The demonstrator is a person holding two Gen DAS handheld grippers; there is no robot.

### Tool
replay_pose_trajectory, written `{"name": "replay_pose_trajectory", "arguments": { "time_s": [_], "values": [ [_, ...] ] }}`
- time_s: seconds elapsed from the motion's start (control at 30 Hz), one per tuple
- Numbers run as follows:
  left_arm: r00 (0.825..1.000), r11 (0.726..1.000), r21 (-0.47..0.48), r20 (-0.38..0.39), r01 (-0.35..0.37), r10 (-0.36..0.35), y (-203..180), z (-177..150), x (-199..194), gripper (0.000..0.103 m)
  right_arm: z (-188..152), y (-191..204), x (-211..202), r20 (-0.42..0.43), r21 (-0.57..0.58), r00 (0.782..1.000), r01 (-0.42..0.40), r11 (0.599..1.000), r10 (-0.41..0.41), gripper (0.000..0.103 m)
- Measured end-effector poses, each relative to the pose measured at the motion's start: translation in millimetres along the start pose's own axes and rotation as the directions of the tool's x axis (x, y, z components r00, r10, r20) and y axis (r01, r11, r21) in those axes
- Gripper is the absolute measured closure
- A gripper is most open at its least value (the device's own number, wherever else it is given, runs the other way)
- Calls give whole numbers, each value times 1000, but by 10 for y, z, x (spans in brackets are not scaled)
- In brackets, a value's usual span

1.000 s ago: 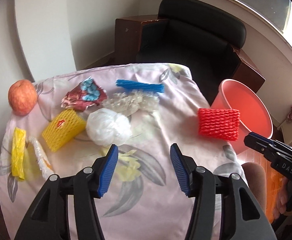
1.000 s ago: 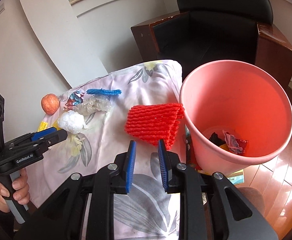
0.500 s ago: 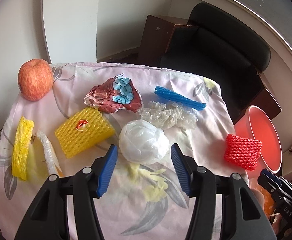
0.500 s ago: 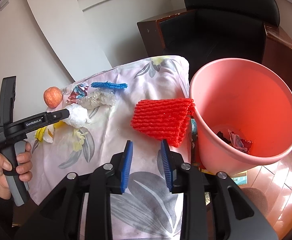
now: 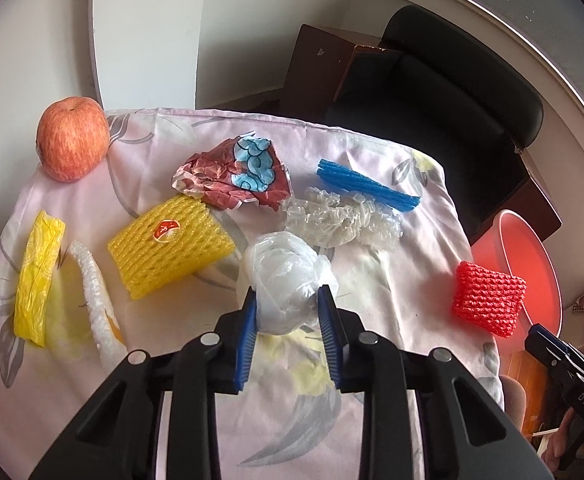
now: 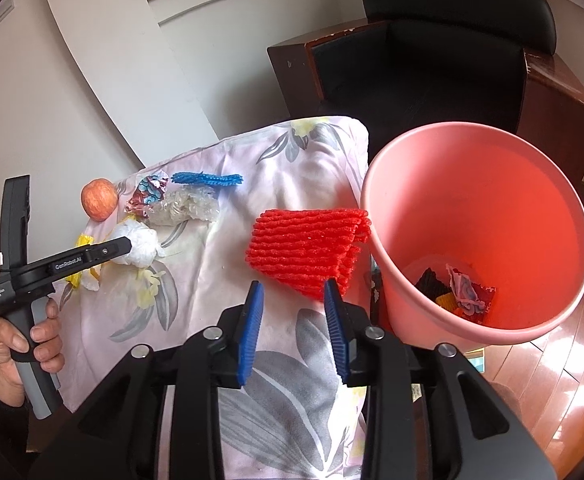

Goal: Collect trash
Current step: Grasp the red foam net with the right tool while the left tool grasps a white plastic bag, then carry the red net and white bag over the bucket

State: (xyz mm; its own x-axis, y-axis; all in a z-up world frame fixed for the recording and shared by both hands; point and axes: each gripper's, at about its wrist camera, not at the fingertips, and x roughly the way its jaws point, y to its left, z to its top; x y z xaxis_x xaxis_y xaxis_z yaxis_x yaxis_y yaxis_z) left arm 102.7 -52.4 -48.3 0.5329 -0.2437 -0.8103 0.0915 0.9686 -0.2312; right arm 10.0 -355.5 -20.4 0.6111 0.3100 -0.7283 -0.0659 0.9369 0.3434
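Note:
A crumpled white plastic bag (image 5: 283, 268) lies mid-table on the flowered cloth (image 5: 372, 280). My left gripper (image 5: 287, 294) is closing on it, and both blue pads touch its sides. In the right wrist view the left gripper (image 6: 125, 245) reaches the same bag (image 6: 143, 246). My right gripper (image 6: 294, 286) is open with nothing between its pads, just short of a red foam net (image 6: 308, 248) at the table's right edge. Beside that edge stands a pink bucket (image 6: 492, 208) with some trash at its bottom.
Also on the cloth are an apple (image 5: 71, 144), a yellow foam net (image 5: 167, 248), a red-and-blue wrapper (image 5: 235, 176), clear plastic (image 5: 344, 220), a blue foam strip (image 5: 368, 186), a yellow bag (image 5: 37, 280) and a white foam net (image 5: 91, 284). A black armchair (image 5: 432, 92) stands behind.
My left gripper swung left across the table to the white bag and its wide jaws came in around it. The right gripper's jaws widened a little and stayed before the red net.

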Motion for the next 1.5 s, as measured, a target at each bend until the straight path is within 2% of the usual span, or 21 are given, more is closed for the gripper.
{"name": "replay_pose_trajectory", "arguments": {
  "time_s": [0.07,0.17,0.4,0.67,0.7,0.77,0.87,1.03,1.23,1.5],
  "values": [
    [1000,1000,8,1,8,-8,12,-44,-57,75,-1,-34,45,-13,15,1000,1,1000,0,70],
    [1000,1000,10,-9,16,-16,43,-123,-106,75,11,-105,128,-22,45,1000,-4,999,5,60],
    [999,1000,-1,-28,15,-16,131,-274,-186,75,48,-139,357,-60,38,998,35,999,-33,59],
    [999,1000,-1,-36,8,-8,139,-327,-238,75,85,-122,451,-33,49,999,43,998,-41,59],
    [999,1000,1,-37,8,-8,134,-333,-241,75,90,-115,455,-30,50,999,37,998,-36,63],
    [999,1000,2,-38,5,-5,127,-336,-239,75,84,-94,453,-20,40,999,36,999,-35,82],
    [999,1000,1,-39,4,-4,124,-340,-241,75,59,-56,437,-11,28,1000,22,999,-22,93],
    [999,1000,7,-40,4,-3,92,-345,-262,75,12,47,304,14,1,1000,-7,1000,7,95],
    [999,999,30,-27,29,-28,-48,-319,-344,75,13,107,-19,81,4,996,-27,1000,26,95],
    [996,991,101,-2,88,-88,-466,-202,-428,75,36,6,-368,143,30,989,26,999,-30,95]
  ]
}}
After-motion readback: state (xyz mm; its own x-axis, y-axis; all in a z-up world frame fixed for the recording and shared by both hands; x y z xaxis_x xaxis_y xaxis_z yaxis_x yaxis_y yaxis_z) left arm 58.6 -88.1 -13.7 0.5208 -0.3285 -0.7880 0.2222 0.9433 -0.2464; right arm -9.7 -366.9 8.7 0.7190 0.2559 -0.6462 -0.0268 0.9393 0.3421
